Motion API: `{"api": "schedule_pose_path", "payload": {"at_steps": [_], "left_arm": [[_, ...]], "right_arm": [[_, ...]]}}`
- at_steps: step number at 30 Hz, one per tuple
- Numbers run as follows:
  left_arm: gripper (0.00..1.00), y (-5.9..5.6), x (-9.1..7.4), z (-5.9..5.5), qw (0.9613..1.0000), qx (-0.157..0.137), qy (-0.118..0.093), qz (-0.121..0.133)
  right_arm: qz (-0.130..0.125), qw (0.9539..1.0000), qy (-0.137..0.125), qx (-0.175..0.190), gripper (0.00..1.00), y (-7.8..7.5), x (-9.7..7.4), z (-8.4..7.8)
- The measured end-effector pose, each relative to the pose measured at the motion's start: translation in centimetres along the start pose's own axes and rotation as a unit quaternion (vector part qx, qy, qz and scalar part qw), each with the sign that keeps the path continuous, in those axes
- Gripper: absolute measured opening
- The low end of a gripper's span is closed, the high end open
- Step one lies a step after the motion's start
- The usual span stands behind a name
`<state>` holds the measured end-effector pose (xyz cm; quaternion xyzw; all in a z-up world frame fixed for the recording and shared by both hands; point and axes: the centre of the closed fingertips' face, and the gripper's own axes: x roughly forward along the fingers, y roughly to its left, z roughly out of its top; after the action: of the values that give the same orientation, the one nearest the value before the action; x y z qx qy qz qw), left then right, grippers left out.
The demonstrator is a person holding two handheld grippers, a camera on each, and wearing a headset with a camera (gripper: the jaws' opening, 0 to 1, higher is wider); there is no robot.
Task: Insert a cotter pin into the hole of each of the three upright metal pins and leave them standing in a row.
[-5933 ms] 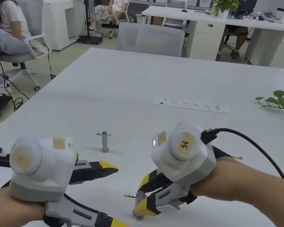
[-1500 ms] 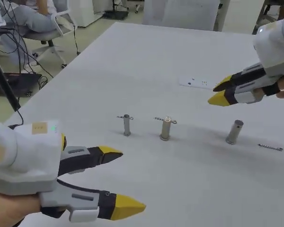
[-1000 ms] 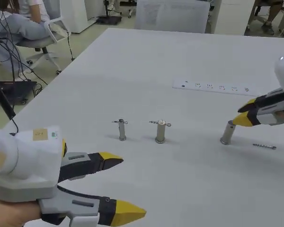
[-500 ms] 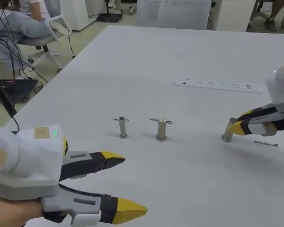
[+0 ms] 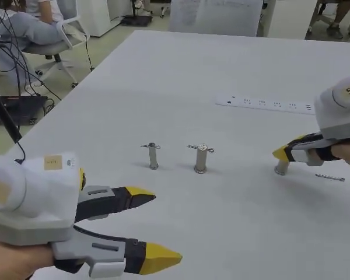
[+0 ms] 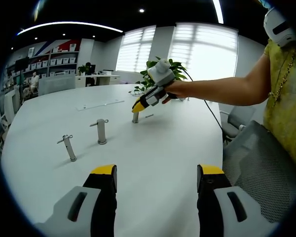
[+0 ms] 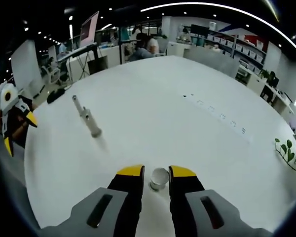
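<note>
– Where's the third pin (image 7: 159,178)?
– Upright between the right gripper's (image 7: 156,171) fingers, set narrow either side; gripping or not, I can't tell.
– The left gripper (image 6: 157,171)?
– Fingers spread wide, the two fitted pins (image 5: 153,156) (image 5: 201,158) standing beyond their tips on the table (image 5: 192,87).

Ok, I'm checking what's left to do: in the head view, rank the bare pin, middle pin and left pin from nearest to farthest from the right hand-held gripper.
From the right hand-held gripper:
1. Bare pin, between its jaws.
2. Middle pin, to its left.
3. Left pin, farthest left.
</note>
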<state>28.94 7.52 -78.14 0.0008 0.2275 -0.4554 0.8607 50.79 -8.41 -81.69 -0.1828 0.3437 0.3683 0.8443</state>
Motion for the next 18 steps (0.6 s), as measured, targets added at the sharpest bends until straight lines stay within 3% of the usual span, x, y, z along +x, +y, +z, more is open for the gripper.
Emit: {"api": "schedule_pose_path", "payload": {"at_steps": [8, 18], "left_arm": [[0.64, -0.09, -0.09, -0.14, 1.0000, -0.002, -0.001, 0.001], [0.63, -0.20, -0.08, -0.12, 1.0000, -0.002, -0.002, 0.000]], "right_arm": [[-0.002, 0.9996, -0.007, 0.028, 0.19, -0.15, 0.05, -0.22], [-0.008, 0.9994, -0.008, 0.032, 0.16, -0.48, -0.36, -0.59]]}}
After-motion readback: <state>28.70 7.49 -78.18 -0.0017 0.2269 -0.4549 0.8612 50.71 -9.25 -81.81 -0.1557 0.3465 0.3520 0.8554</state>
